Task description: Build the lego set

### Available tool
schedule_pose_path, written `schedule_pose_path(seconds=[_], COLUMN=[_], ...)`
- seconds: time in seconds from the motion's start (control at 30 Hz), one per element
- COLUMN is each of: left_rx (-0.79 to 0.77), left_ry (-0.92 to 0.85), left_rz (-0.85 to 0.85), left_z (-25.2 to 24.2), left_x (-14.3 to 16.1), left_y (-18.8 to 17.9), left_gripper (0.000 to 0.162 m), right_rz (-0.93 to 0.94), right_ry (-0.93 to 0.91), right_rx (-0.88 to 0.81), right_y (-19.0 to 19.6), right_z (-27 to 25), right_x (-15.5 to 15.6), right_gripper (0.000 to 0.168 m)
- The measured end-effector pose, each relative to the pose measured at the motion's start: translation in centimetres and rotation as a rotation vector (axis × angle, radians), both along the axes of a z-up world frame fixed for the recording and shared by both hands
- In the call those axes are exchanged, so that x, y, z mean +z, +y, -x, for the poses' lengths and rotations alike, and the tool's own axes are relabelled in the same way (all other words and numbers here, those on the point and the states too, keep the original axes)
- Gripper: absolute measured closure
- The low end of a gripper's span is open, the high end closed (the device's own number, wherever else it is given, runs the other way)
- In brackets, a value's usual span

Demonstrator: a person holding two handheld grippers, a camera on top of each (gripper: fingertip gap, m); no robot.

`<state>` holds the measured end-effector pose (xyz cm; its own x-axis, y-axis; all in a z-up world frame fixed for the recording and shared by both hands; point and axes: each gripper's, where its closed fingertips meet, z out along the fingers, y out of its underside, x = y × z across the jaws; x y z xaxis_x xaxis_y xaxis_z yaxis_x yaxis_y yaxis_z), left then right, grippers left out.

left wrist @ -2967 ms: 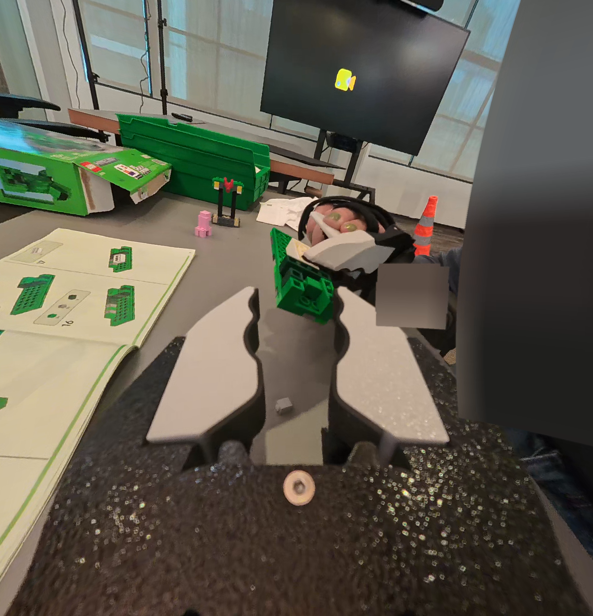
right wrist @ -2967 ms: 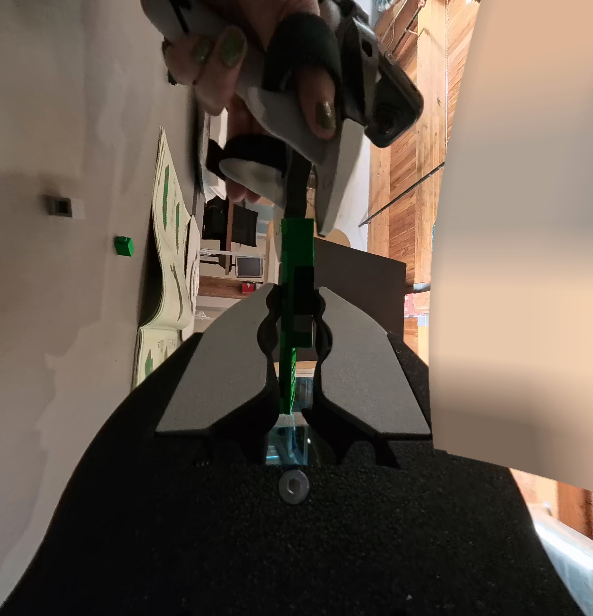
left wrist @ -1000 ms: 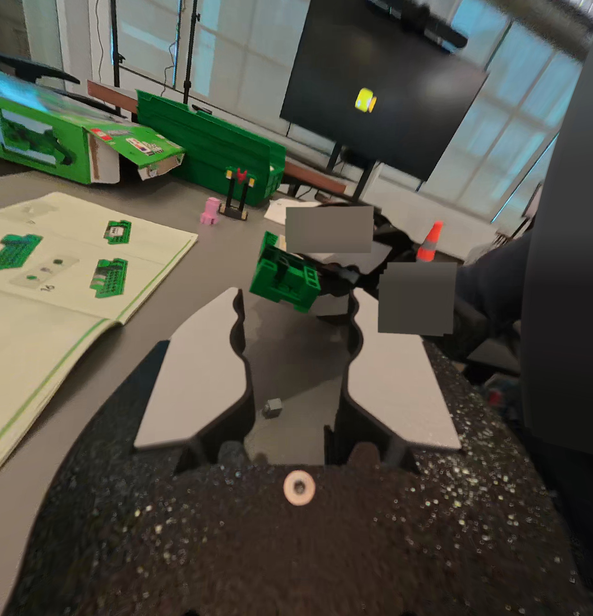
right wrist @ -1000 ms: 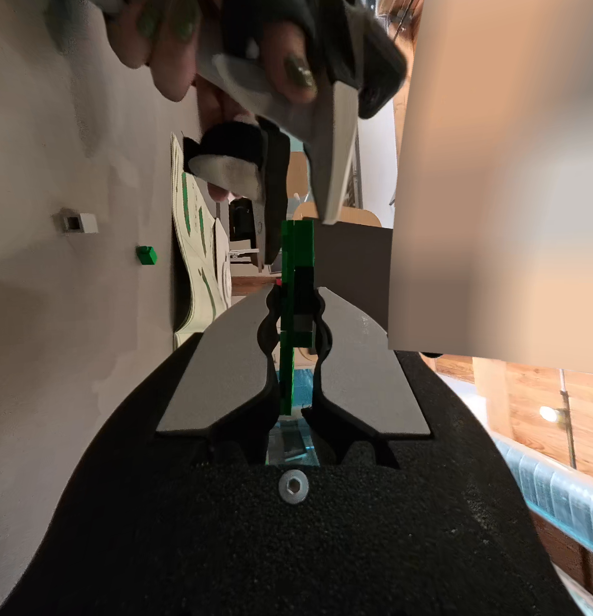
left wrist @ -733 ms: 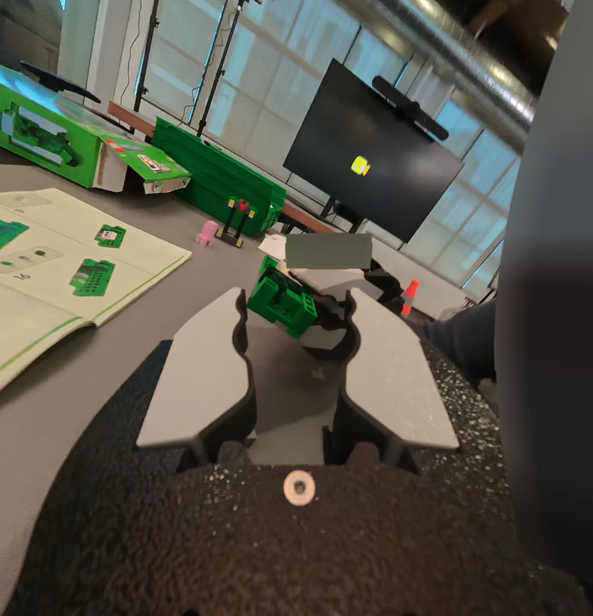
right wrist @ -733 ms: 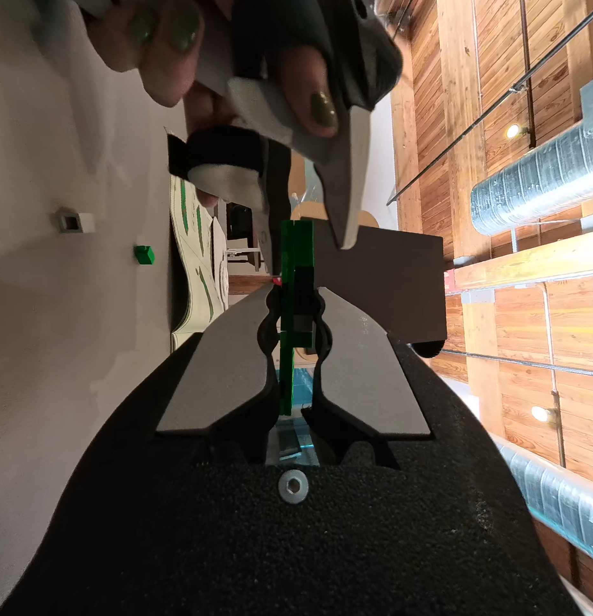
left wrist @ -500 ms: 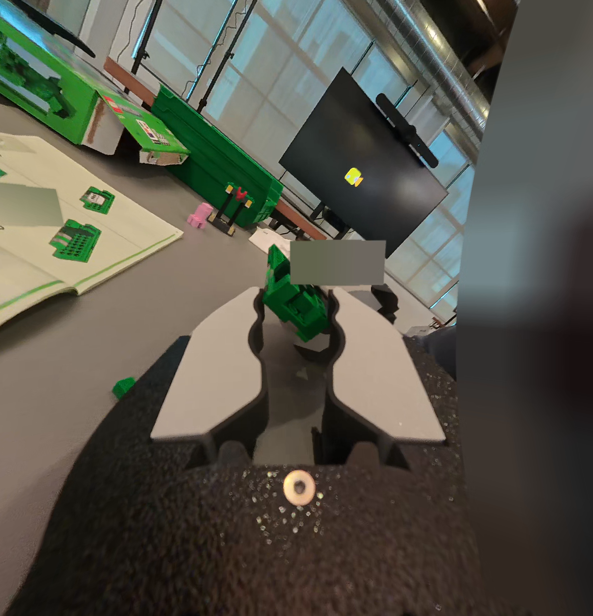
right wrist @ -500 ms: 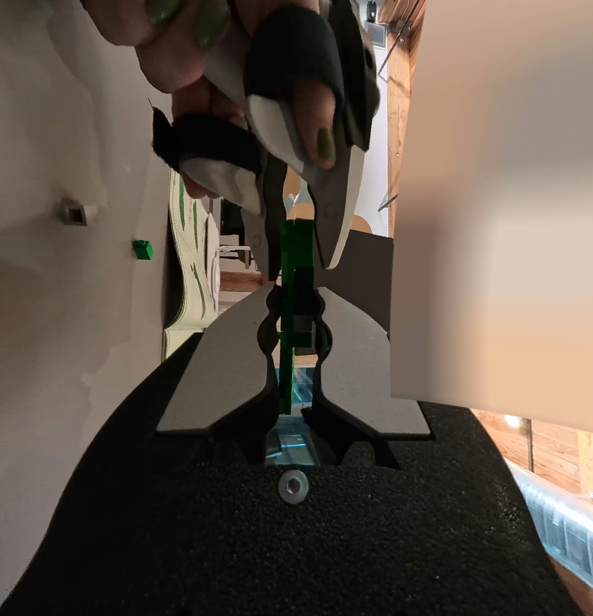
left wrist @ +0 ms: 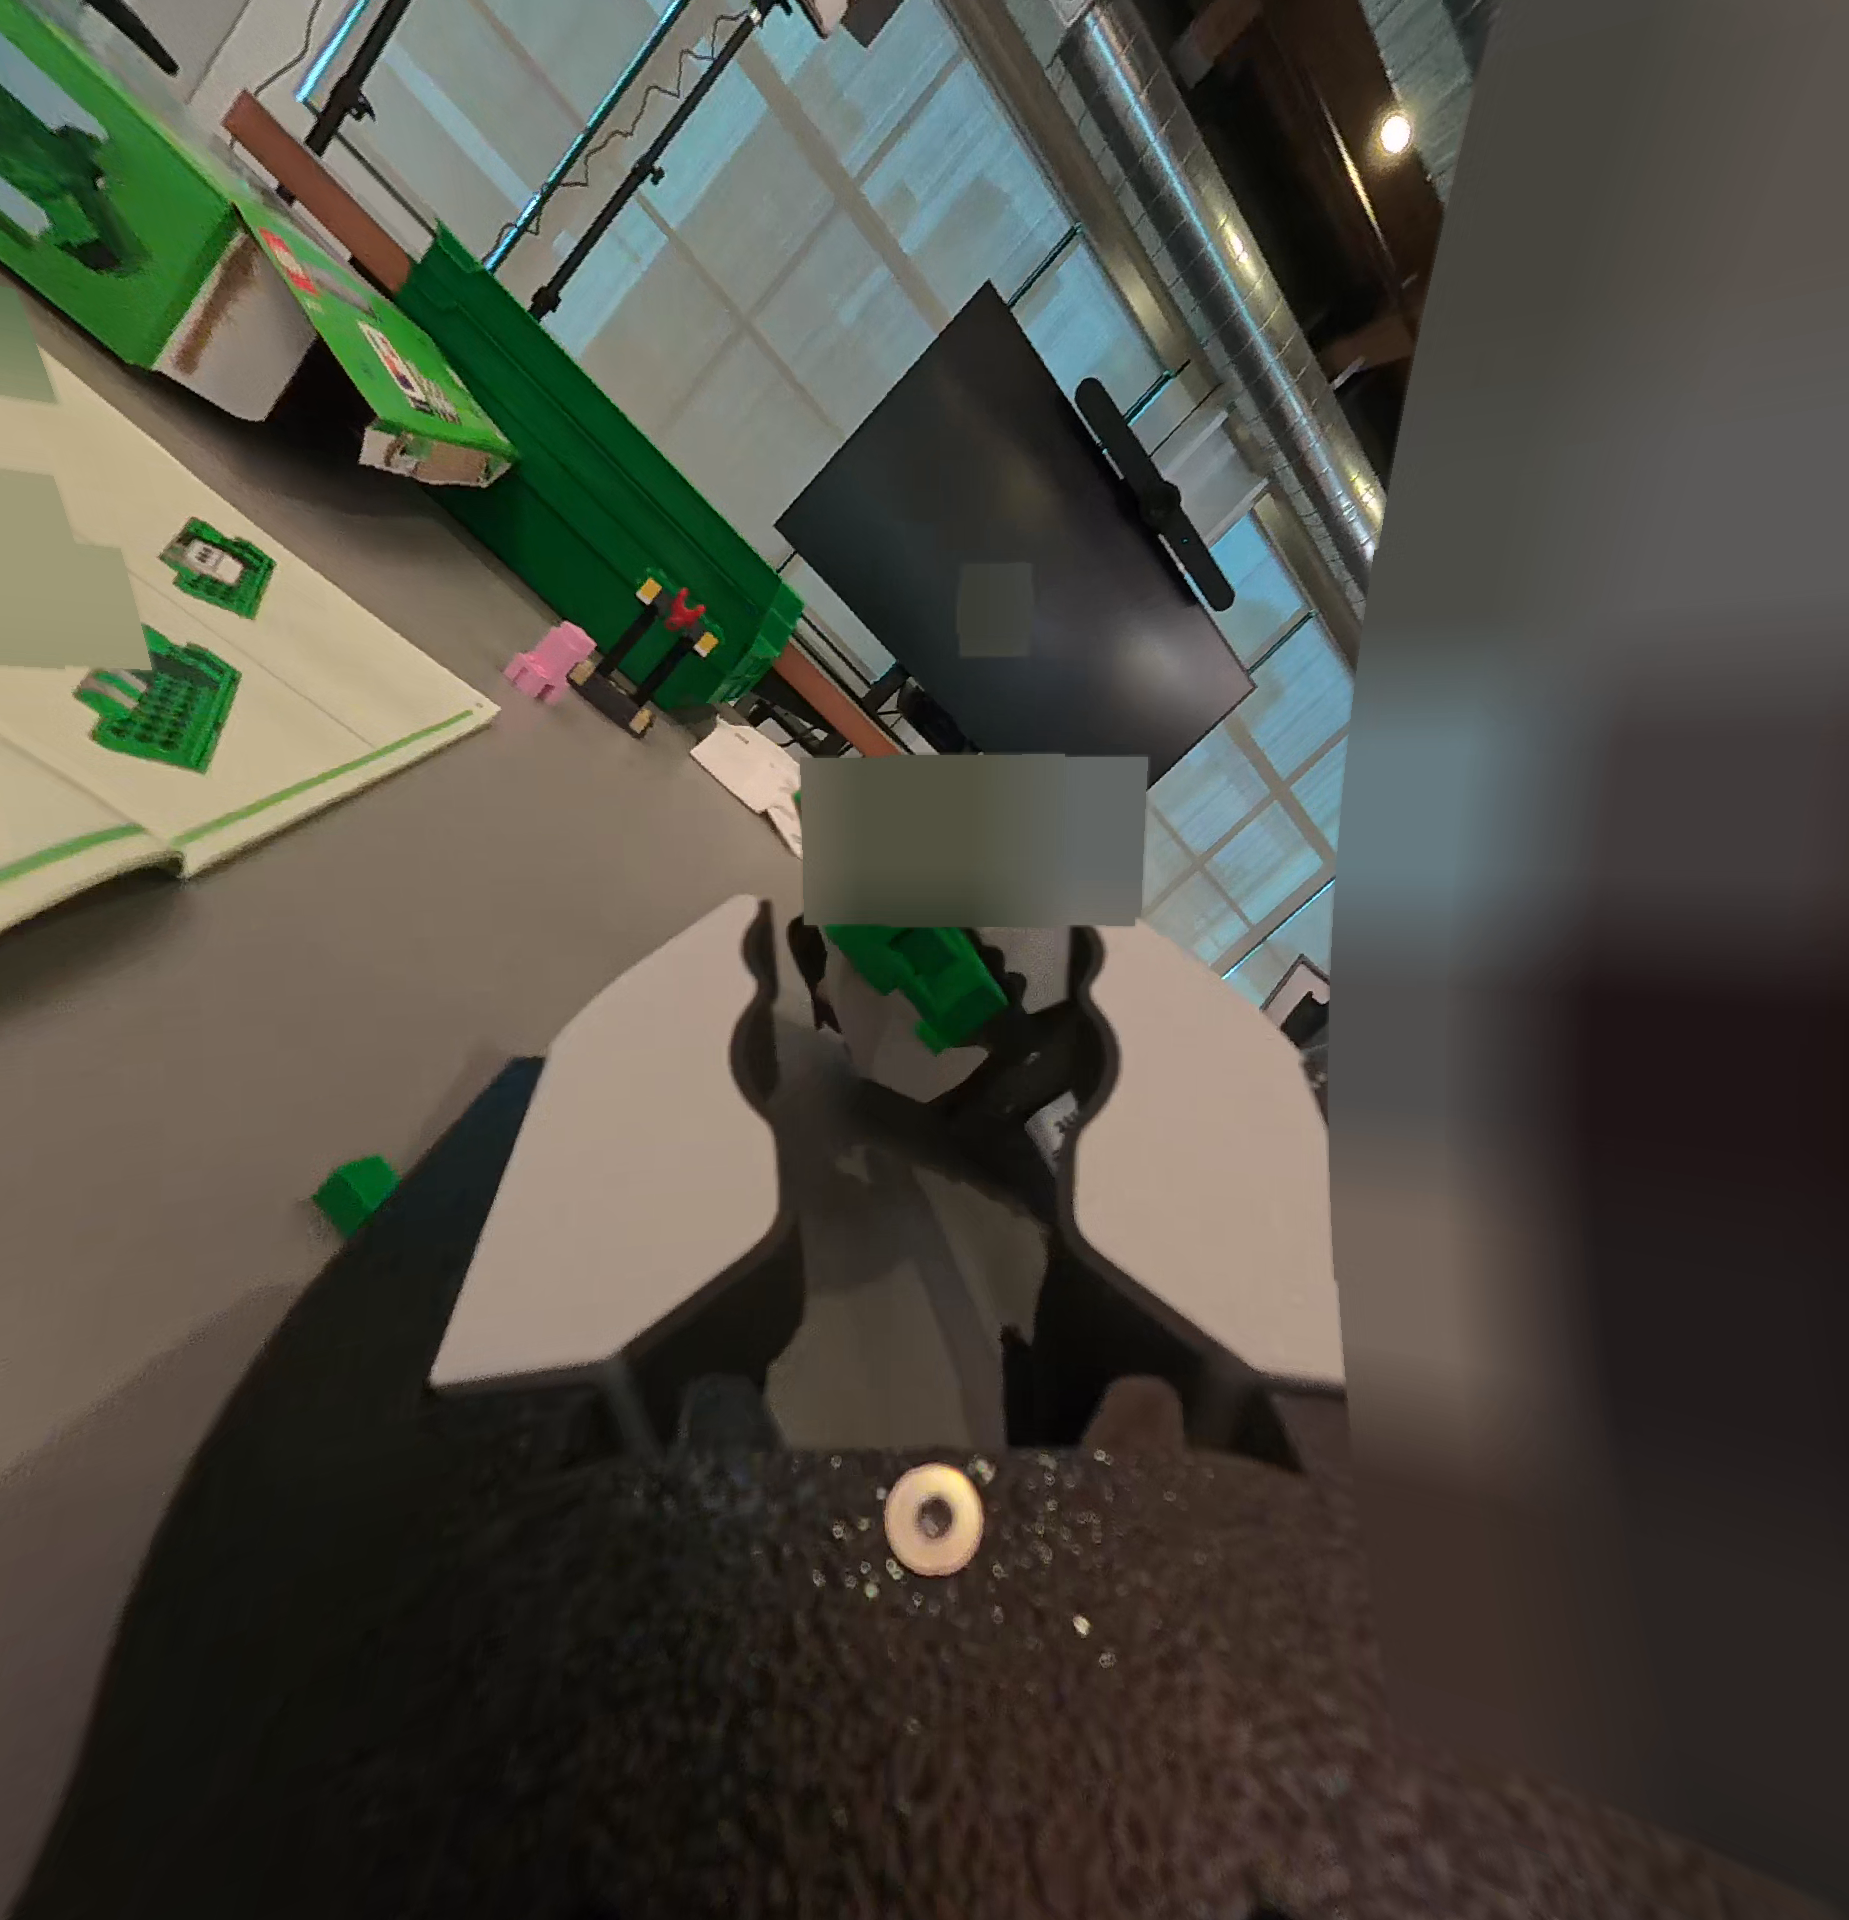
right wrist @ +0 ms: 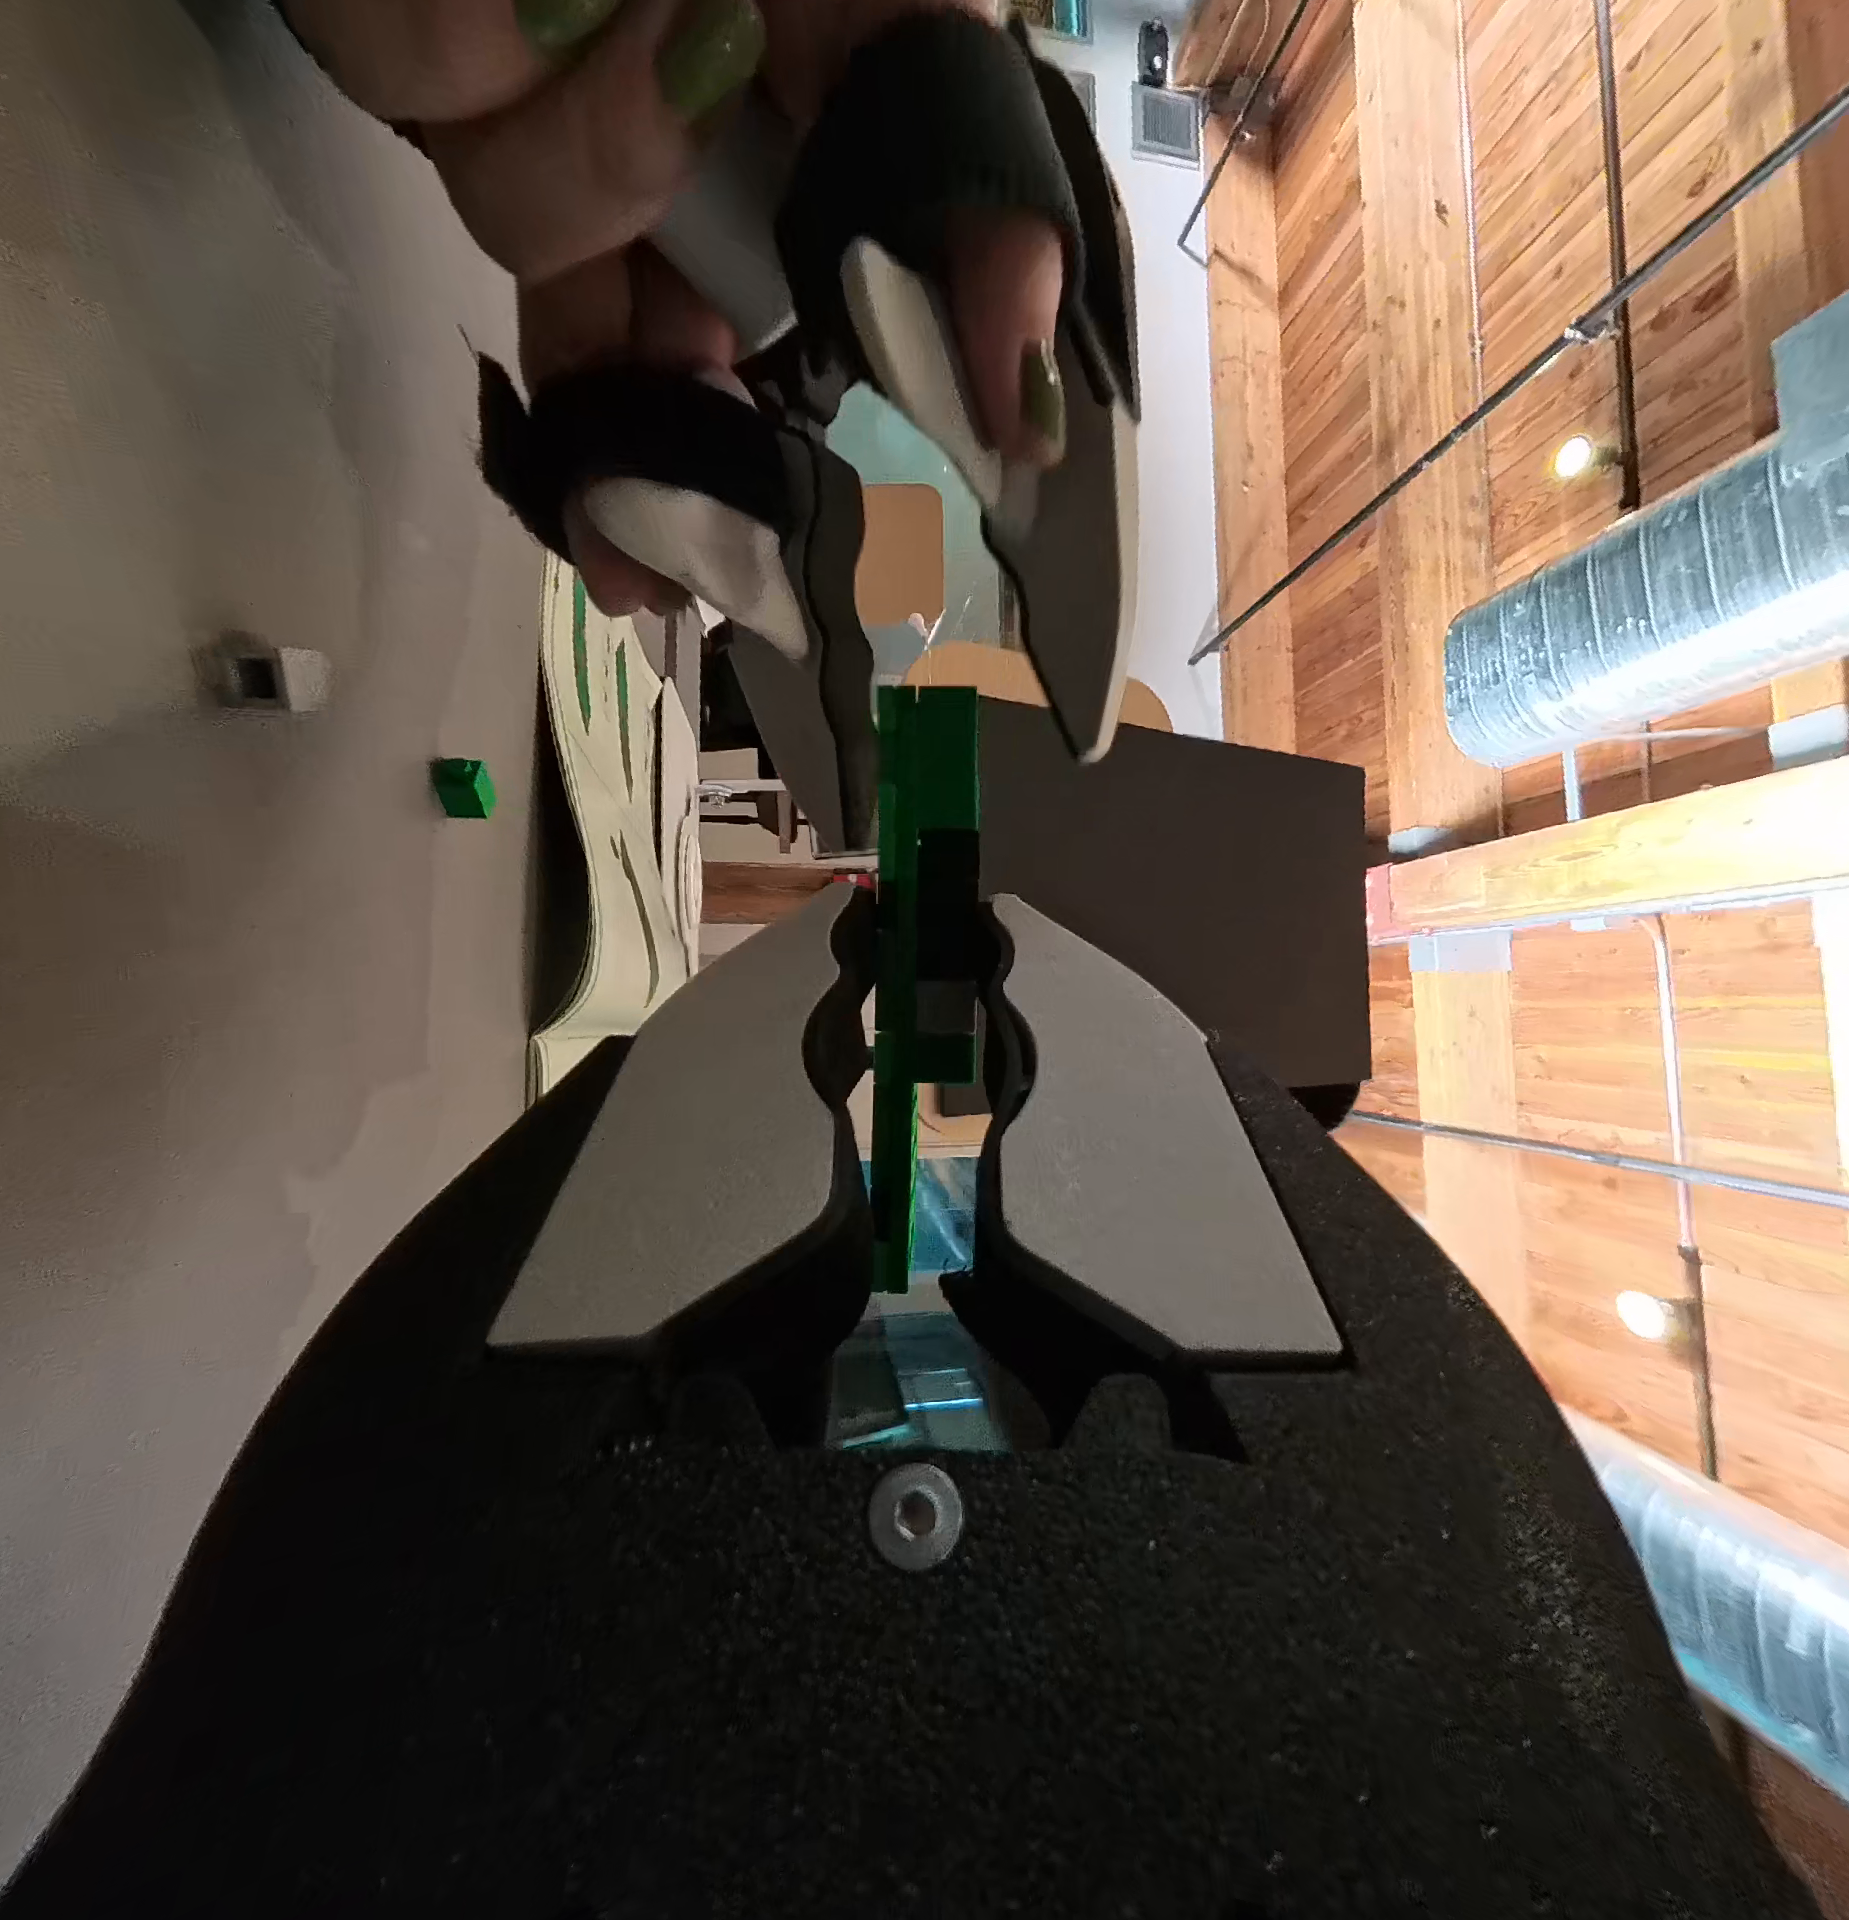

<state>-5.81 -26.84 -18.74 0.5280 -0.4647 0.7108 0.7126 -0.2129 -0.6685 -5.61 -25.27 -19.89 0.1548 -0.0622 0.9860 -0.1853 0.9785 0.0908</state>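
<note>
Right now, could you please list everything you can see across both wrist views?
Green lego assembly: one, green with dark bricks, clamped in the right gripper.
Loose green brick: one, green, on the table.
Grey brick: one, grey, on the table.
Instruction booklet: one, pale with green pictures, open on the table.
Set box: one, green, far table edge.
Green crate: one, behind the box.
Pink figure: one, by the crate.
Black post model: one, beside the pink figure.
Screen: one, dark, background.
Left gripper: open, around the assembly's end.
Right gripper: shut.
</note>
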Motion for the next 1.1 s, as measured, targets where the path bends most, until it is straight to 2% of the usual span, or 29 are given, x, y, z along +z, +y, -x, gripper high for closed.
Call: schedule_pose_path(seconds=[0.03, 0.27, 0.37, 0.5, 0.67, 0.77, 0.87, 1.1], left_rx=[0.008, 0.129, 0.128, 0.133, 0.145, 0.142, 0.158, 0.177], left_ry=[0.028, 0.548, 0.676, 0.667, 0.654, 0.598, 0.579, 0.572], left_rz=[-0.001, -0.007, -0.006, -0.039, -0.062, -0.100, -0.097, -0.105], left_z=[0.2, -0.6, -1.6, -1.6, -1.6, -1.8, -1.6, -1.4], left_x=[0.0, -1.3, -1.9, -1.5, -1.2, -0.6, -0.5, -0.3], left_y=[-0.1, 0.3, 0.6, 0.4, 0.3, 0.2, 0.3, 0.2], left_gripper=[0.102, 0.095, 0.106, 0.122, 0.122, 0.114, 0.122, 0.123], right_rz=[0.023, 0.090, 0.099, 0.109, 0.123, 0.106, 0.079, 0.068], right_ry=[-0.007, -0.056, -0.074, -0.069, -0.060, -0.048, -0.050, -0.038], right_rx=[-0.001, 0.031, 0.068, 0.082, 0.090, 0.082, 0.075, 0.065], right_y=[0.2, 0.2, -0.4, -0.5, -0.6, -0.5, -0.5, -0.6], right_z=[0.0, 0.0, -0.2, -0.2, -0.2, -0.3, -0.2, -0.1], right_x=[0.1, -0.1, -0.3, -0.2, 0.0, 0.1, -0.1, 0.0], right_gripper=[0.151, 0.151, 0.151, 0.150, 0.150, 0.151, 0.151, 0.150])
